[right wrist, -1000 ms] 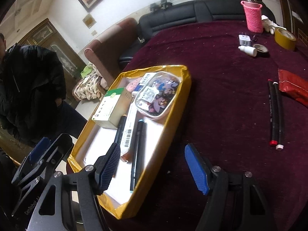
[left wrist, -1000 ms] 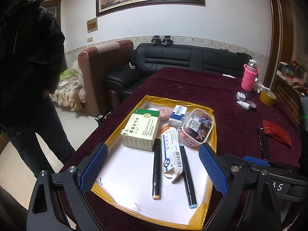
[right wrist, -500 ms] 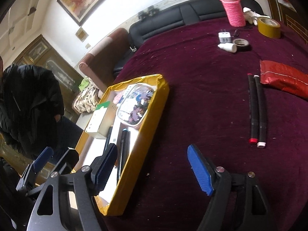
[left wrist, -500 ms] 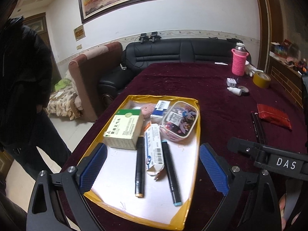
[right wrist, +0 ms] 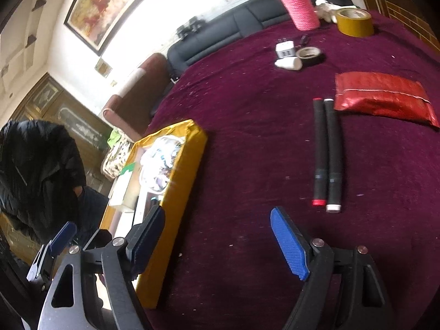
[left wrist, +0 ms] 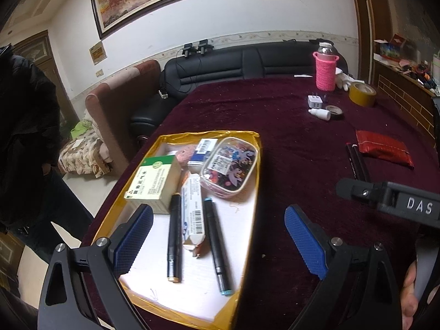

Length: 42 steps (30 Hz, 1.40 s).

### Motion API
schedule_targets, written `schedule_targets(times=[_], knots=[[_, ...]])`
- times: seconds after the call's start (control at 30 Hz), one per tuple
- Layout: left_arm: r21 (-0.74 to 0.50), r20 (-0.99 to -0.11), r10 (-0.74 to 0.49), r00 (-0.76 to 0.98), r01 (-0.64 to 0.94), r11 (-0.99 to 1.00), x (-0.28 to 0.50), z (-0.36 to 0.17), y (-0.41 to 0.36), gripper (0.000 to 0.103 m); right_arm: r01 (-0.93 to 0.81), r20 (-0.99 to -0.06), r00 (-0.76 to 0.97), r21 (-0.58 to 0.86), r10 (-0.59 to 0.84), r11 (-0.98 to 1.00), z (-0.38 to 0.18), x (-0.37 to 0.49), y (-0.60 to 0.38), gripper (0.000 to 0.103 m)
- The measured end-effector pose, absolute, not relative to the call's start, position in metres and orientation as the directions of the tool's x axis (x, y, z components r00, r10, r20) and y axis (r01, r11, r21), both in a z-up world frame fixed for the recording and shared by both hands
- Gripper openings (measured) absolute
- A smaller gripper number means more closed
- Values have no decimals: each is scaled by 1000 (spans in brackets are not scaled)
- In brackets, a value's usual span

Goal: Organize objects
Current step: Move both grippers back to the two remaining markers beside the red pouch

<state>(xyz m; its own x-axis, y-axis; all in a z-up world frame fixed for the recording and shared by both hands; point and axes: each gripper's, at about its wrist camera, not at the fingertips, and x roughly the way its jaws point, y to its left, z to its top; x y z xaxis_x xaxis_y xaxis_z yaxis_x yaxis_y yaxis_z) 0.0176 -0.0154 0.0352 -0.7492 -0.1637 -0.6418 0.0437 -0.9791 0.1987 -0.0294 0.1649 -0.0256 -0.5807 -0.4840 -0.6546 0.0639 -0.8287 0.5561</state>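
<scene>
A yellow-rimmed tray (left wrist: 249, 214) on the maroon table holds a green-and-white box (left wrist: 152, 184), two black markers (left wrist: 173, 236), a white tube box (left wrist: 194, 214) and a clear pouch (left wrist: 229, 166). My left gripper (left wrist: 217, 239) is open and empty above the tray's near end. In the right wrist view the tray (right wrist: 178, 184) is at the left. Two black markers (right wrist: 327, 154) and a red packet (right wrist: 385, 96) lie on the cloth to the right. My right gripper (right wrist: 217, 242) is open and empty over bare cloth between the tray and the markers.
At the far side of the table stand a pink-sleeved bottle (right wrist: 299, 7), a yellow tape roll (right wrist: 354, 22), a white charger (right wrist: 286, 49), a small white bottle and a dark tape roll (right wrist: 309, 55). A person in black (left wrist: 24, 137) stands left. Sofa behind.
Both grippers have shifted right: the tray slid left in both views. The right gripper now faces the two loose markers and red packet more closely. Both stay open.
</scene>
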Motion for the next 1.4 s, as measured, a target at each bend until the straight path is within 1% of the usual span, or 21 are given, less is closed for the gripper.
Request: schedule_targets(times=[0.23,0.4,0.5,0.57,0.63,0.67,0.7,0.73,0.77,0.83,0.87,0.9,0.97,1.03,1.13,1.2,1.23,1.3,1.4], knots=[[215,-662,-154,-734,11,-977,11,27,0,96,-5,-656,-606,569,-450,-822,-35,-32,202,84],[205,-689,-128,-713,-22,-978,2,17,10,96,-69,-670,-640,537,-375,-841,-34,-30,236,84],[191,-705,-102,-702,-49,-980,-2,11,16,96,-101,-676,-689,446,-261,-889,-21,-25,251,84],[172,-714,-78,-696,-66,-983,-5,7,20,96,-118,-642,-758,310,-116,-943,-1,-15,251,84],[154,-720,-58,-691,-78,-985,-8,5,22,96,-132,-572,-821,189,0,-973,15,-4,247,91],[138,-726,-41,-687,-88,-986,-9,5,23,96,-125,-530,-848,171,16,-977,21,1,247,103],[128,-730,-29,-683,-94,-987,-11,4,24,96,-101,-498,-867,201,-13,-974,24,2,250,103],[115,-736,-16,-677,-102,-988,-13,3,25,96,-78,-498,-865,246,-57,-966,22,-2,255,103],[104,-741,-6,-671,-107,-989,-15,1,26,96,-70,-544,-831,305,-114,-950,15,-13,262,103],[91,-747,7,-664,-113,-989,-17,-1,26,96,-116,-680,-711,366,-180,-923,-10,-38,271,103],[86,-751,12,-660,-116,-990,-18,-3,26,96,-126,-701,-688,368,-186,-921,-18,-44,272,103],[84,-753,13,-657,-116,-990,-18,-4,25,96,-135,-719,-675,344,-168,-929,-25,-49,270,103],[78,-758,10,-653,-107,-991,-20,-6,21,96,-139,-748,-658,235,-88,-962,-31,-57,260,103],[65,-760,14,-649,-97,-993,-22,-7,19,96,-123,-759,-649,169,-50,-978,-33,-63,251,101],[39,-762,33,-646,-97,-994,-25,-9,16,96,-62,-766,-639,138,-67,-988,-37,-72,239,95],[38,-764,38,-644,-104,-994,-26,-10,16,96,-44,-773,-633,94,-45,-995,-39,-74,229,85],[37,-765,41,-643,-108,-993,-26,-11,16,96,-41,-779,-627,58,-20,-997,-41,-76,223,83],[31,-766,52,-640,-118,-993,-27,-12,16,96,-35,-797,-603,-4,24,-999,-49,-81,215,70],[22,-767,63,-639,-123,-992,-28,-14,15,96,-29,-807,-590,-27,39,-999,-54,-86,212,67]])
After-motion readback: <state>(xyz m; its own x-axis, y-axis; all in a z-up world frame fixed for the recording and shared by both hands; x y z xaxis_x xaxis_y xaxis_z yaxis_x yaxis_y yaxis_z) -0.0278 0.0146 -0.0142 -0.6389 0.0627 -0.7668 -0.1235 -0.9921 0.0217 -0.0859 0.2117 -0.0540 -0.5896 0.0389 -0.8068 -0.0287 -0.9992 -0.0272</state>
